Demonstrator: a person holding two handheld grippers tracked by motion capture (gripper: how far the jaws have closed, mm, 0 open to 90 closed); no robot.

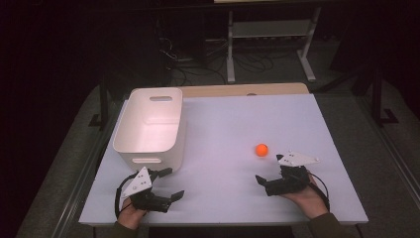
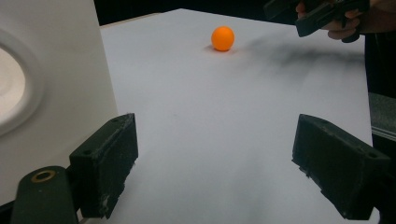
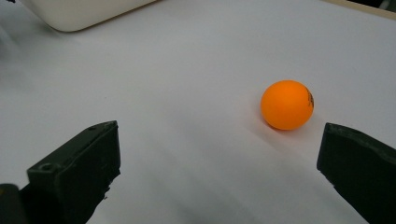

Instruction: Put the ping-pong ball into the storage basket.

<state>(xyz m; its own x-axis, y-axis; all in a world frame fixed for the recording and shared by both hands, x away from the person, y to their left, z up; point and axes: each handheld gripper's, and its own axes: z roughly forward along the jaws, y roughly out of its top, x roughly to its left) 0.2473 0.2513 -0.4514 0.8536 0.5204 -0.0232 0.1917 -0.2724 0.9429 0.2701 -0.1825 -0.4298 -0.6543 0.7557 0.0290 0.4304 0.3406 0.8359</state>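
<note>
My right hand-held gripper (image 1: pixel 268 173) gapes, orange ping-pong ball (image 1: pixel 261 149) at its 11 o'clock. My left hand-held gripper (image 1: pixel 171 182) gapes too, empty.

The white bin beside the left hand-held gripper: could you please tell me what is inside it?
The white bin looks empty in the high view: bare floor and far walls. Its near wall hides the strip of floor right behind it. The orange ball lies outside on the table.

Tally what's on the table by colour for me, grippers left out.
Orange: 1, the ball
White: 1, the bin
Total: 2
</note>
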